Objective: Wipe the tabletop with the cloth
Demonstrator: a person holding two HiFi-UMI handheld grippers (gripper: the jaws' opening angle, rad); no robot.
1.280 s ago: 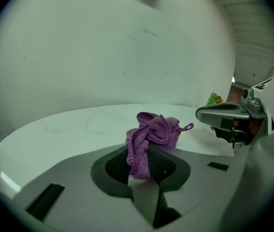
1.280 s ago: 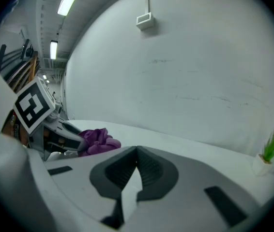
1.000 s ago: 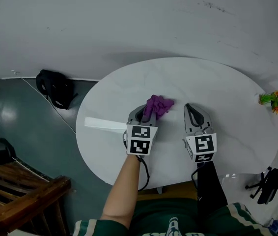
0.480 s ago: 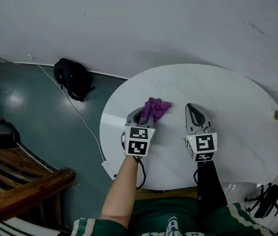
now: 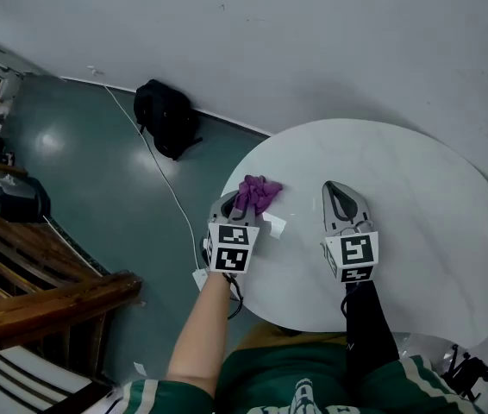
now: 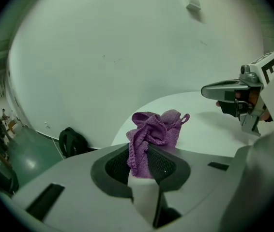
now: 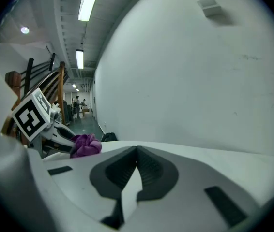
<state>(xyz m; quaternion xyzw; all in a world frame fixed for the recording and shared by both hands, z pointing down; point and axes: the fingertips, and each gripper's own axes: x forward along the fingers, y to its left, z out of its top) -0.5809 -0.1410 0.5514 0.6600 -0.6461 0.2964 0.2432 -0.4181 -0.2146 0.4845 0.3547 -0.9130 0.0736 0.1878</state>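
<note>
Your left gripper (image 6: 145, 162) had its jaws clamped on the purple cloth (image 6: 155, 129), which bunched beyond their tips above the tabletop (image 5: 408, 179); your right gripper (image 7: 137, 152) had its jaws together, empty

A cloth (image 5: 257, 193) sits at the left edge of the desk (image 5: 416, 171), between the jaws of the left gripper (image 5: 244, 202). The right gripper (image 5: 335, 188) is over the desk to its right, well apart. On the floor (image 5: 80, 171), a bag (image 5: 168, 117) lies behind and left of the desk, by the wall (image 5: 313, 41). A bench (image 5: 46, 291) stands far left.
</note>
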